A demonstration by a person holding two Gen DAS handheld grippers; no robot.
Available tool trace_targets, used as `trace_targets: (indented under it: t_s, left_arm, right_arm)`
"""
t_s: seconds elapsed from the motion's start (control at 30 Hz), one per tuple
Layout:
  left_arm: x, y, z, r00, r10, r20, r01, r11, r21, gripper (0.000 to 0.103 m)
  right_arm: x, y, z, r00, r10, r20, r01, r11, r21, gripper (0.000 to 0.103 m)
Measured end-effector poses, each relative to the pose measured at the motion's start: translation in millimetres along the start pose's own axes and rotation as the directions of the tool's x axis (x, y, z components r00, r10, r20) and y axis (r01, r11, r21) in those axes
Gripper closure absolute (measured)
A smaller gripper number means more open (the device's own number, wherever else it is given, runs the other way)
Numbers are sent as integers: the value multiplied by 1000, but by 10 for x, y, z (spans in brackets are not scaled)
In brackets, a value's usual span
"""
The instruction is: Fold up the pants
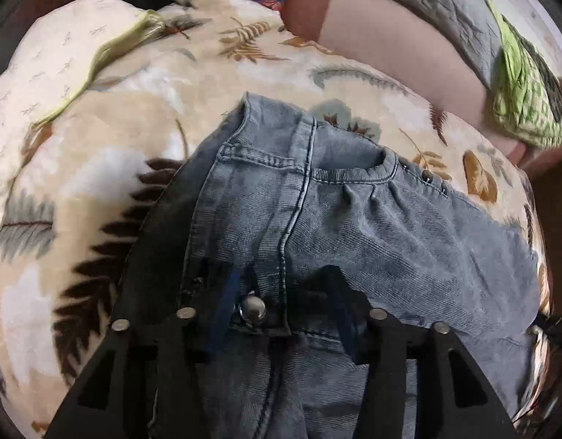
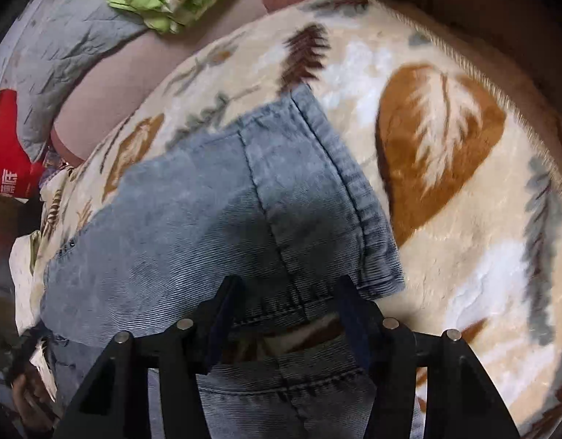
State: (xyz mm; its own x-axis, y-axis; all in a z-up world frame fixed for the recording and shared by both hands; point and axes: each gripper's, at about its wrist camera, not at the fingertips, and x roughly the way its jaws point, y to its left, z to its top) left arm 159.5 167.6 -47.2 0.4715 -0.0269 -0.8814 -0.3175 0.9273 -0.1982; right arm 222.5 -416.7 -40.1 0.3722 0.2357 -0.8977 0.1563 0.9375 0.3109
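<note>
Left gripper jaws parted, straddling jeans waistband at the metal button; not clamped. Right gripper likewise released over hem.

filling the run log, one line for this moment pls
task: fold pants | jeans on blanket | left gripper: open, over button | right gripper: open, over hem
</note>
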Motion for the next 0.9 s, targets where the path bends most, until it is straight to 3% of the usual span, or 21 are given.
trace_targets:
  t_s: [0.13, 0.23, 0.37, 0.5, 0.67, 0.7, 0.77, 0.9]
  left_arm:
    - [-221, 88, 260, 996, -41, 79, 43, 999, -29, 52]
    - [-199, 167, 563, 993, -22, 119, 28, 999, -46, 47]
    - [171, 271, 924, 998, -37, 59, 42, 995, -96, 47]
    - [475, 282, 1075, 997, -77, 1, 77, 988, -133, 47]
    - [670, 253, 1174, 995, -96, -8, 94, 984, -153, 48]
    - [667, 220, 1195, 995, -96, 3, 95, 986, -136, 53]
    - [676, 169, 1239, 998, -67, 4, 67, 992, -106, 88]
    - [765, 180, 1282, 1000, -18, -18, 16, 994, -104, 99]
  right_arm:
    - [-262, 174, 337, 997, -32, 69, 39, 994, -107, 44]
    - [-160, 109, 701, 994, -66, 84, 73, 994, -82, 44]
    - [236, 101, 1178, 994, -96, 57, 100, 993, -66, 44]
    - [388, 12, 1205, 997, -77, 19, 77, 996, -37, 44]
    - [538, -45, 1233, 999, -43, 1, 43, 998, -38, 44]
    - [531, -56, 1246, 999, -37, 1, 37, 999, -33, 44]
    - [504, -77, 1276, 999, -32, -1, 32, 999, -25, 44]
    - [494, -98, 1335, 1000, -25, 6, 25, 1000, -8, 44]
